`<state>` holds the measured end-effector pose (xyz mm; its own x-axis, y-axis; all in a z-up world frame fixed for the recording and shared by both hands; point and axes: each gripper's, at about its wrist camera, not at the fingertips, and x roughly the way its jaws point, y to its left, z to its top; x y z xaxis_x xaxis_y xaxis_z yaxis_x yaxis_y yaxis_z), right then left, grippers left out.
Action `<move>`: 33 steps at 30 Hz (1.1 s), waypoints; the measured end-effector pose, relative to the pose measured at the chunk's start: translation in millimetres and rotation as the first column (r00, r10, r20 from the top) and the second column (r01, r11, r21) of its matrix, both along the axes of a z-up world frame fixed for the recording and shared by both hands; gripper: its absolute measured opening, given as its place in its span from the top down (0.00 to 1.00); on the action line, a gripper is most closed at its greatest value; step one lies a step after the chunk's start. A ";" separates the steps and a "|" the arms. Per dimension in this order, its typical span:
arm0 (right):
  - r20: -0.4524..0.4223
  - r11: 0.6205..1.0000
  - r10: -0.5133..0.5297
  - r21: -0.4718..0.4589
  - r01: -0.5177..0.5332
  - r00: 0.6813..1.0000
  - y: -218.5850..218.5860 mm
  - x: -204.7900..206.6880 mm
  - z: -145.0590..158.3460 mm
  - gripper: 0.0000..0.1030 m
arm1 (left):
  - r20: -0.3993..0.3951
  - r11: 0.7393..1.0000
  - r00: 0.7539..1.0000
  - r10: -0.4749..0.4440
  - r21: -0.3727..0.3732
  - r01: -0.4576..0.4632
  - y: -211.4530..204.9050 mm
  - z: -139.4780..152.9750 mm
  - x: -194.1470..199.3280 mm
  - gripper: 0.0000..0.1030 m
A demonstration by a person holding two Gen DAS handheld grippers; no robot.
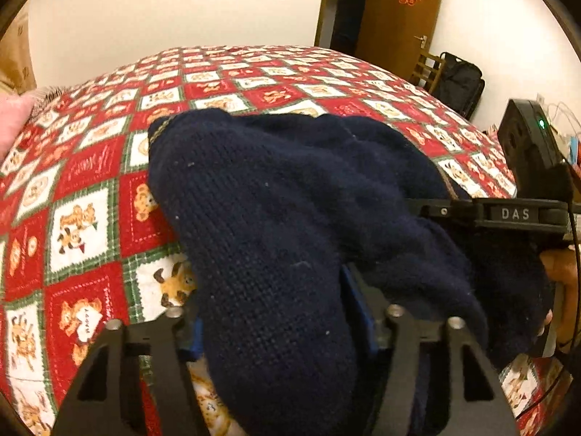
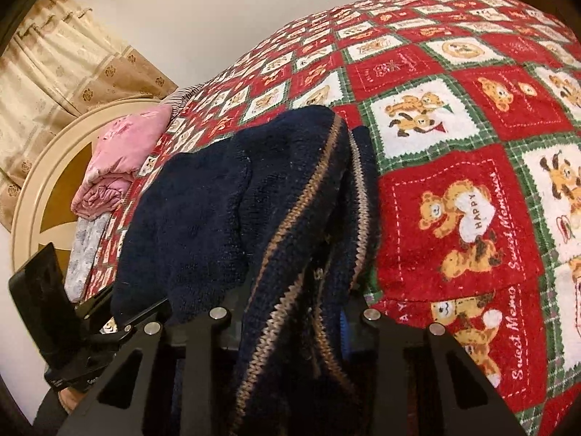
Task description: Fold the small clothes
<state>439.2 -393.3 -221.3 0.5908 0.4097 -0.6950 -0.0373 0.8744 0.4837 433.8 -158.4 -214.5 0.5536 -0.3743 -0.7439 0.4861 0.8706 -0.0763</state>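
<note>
A dark navy knitted sweater (image 1: 290, 196) lies bunched on the bed. Its tan-striped edge (image 2: 290, 218) shows in the right wrist view. My left gripper (image 1: 270, 312) is shut on a thick fold of the sweater, which drapes over and hides the fingertips. My right gripper (image 2: 290, 312) is shut on the striped edge of the same sweater (image 2: 203, 210), held a little above the bed. The right gripper's body (image 1: 508, 214) shows at the right of the left wrist view, and the left gripper's body (image 2: 61, 312) at the lower left of the right wrist view.
The bed carries a red, white and green teddy-bear quilt (image 1: 90, 189) (image 2: 454, 145). Folded pink and grey clothes (image 2: 120, 160) are stacked at the bed's far left edge by a round cream headboard (image 2: 43, 189). A brown door (image 1: 395, 14) and a black bag (image 1: 457, 80) stand beyond the bed.
</note>
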 end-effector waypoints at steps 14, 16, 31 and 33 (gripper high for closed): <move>0.131 0.998 0.029 0.045 -0.035 0.991 37.9 -42.9 52.2 0.71 | 0.088 0.998 0.995 0.054 -0.033 -0.051 24.5 59.1 -55.6 0.62; 0.147 0.996 0.052 0.059 -0.061 0.988 49.2 -52.3 61.2 0.71 | 0.109 0.998 0.992 0.066 -0.031 -0.063 30.8 67.2 -66.5 0.62; 0.240 0.955 0.256 0.091 -0.284 0.937 176.3 -119.4 112.5 0.71 | 0.180 0.969 0.952 0.247 -0.057 -0.240 132.0 115.8 -168.0 0.62; 0.245 0.948 0.278 0.087 -0.306 0.929 191.7 -125.3 116.3 0.71 | 0.190 0.963 0.944 0.270 -0.062 -0.263 144.2 118.8 -180.1 0.62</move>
<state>313.9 -201.6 -105.0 0.5677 0.6607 -0.4911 -0.4030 0.7432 0.5340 253.7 -14.2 -95.7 0.7693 -0.2171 -0.6008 0.2453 0.9688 -0.0360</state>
